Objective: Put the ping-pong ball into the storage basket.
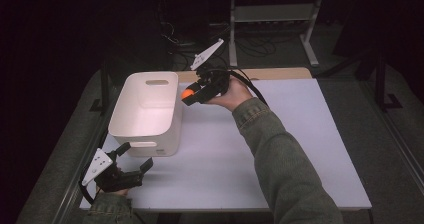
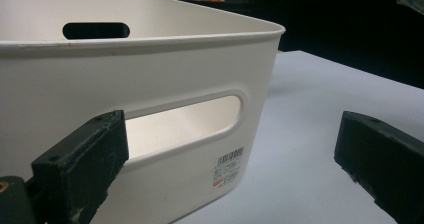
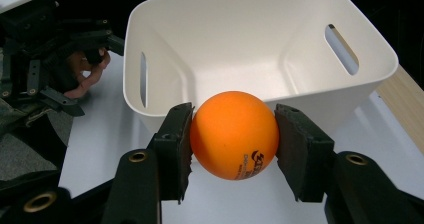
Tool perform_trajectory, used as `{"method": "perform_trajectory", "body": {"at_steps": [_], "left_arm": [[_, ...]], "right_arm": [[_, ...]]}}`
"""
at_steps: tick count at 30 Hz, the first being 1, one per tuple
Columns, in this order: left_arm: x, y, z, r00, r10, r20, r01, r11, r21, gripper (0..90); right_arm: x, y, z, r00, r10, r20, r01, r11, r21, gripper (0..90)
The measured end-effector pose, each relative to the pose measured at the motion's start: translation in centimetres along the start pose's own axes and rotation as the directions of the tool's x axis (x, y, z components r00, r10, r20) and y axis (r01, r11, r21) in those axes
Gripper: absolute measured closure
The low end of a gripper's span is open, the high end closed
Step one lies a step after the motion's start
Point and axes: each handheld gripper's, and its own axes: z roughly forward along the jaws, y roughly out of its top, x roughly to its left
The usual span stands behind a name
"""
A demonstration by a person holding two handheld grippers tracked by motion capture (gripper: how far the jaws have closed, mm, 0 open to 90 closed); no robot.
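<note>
From the high view, the right gripper (image 1: 188, 95) is squeezing a little orange ball (image 1: 186, 94). The ball hangs in the air just beside the right wall of the white bin (image 1: 170, 115), near its far corner. From the ball, the open top of the bin is toward 9 o'clock, so I think a short move that way comes next. The left gripper (image 1: 135, 156) is down by the bin's near wall, much farther from the ball. The bin looks empty inside.

In the left gripper view, the two black jaws stand wide apart with nothing between them. The bin wall with its long handle hole (image 2: 185, 121) is right in front.

In the right gripper view, both jaws press on the ball (image 3: 234, 134). The bin (image 3: 210, 19) lies at 12 o'clock past the ball, and it is empty.
</note>
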Motion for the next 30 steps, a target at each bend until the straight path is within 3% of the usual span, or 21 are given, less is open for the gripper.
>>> {"method": "perform_trajectory", "body": {"at_steps": [30], "left_arm": [[0.0, 0.0, 0.0, 1.0000, 0.000, 0.005, 0.000, 1.0000, 0.001, 0.3]], "right_arm": [[0.7, 2.8, 2.3, 0.9983, -0.046, -0.035, 0.047, 0.999, 0.011, 50.2]]}}
